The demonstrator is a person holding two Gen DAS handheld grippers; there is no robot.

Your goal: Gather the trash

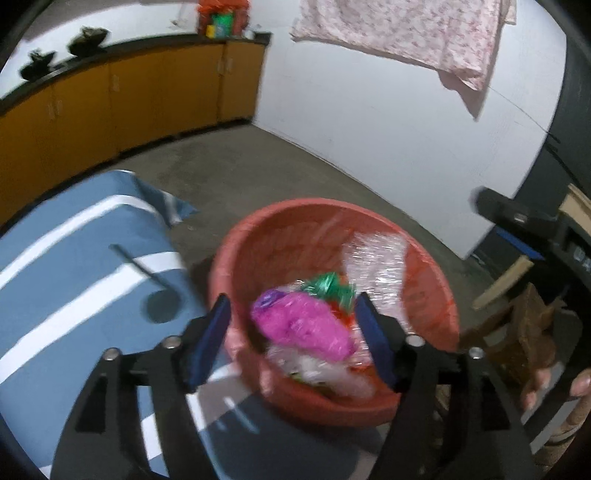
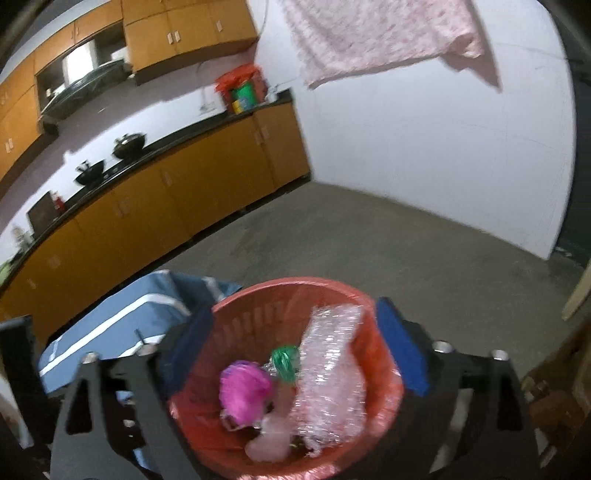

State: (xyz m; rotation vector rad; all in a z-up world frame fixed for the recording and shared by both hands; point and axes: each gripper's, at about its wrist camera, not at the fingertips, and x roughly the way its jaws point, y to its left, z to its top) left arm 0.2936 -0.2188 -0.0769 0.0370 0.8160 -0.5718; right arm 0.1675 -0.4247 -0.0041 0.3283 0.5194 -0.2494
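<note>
Red basket [image 1: 436, 295] on the grey floor, just right of a blue striped cloth [image 1: 74, 258]. Inside: pink wrapper [image 1: 306, 325], green foil [image 1: 328, 286], clear crinkled plastic [image 1: 376, 258]. Left gripper [image 1: 295, 339] and right gripper [image 2: 295, 350] both gape above it, nothing between the jaws. No legible writing anywhere.

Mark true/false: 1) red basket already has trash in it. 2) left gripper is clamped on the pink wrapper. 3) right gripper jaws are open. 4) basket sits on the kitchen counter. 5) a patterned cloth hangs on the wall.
1) True: the red basket holds a pink wrapper, a green wrapper and clear plastic.
2) False: the left gripper is open, nothing between its pads.
3) True: the right gripper is open and empty.
4) False: it sits low beside a blue striped cloth.
5) True: a patterned cloth.
</note>
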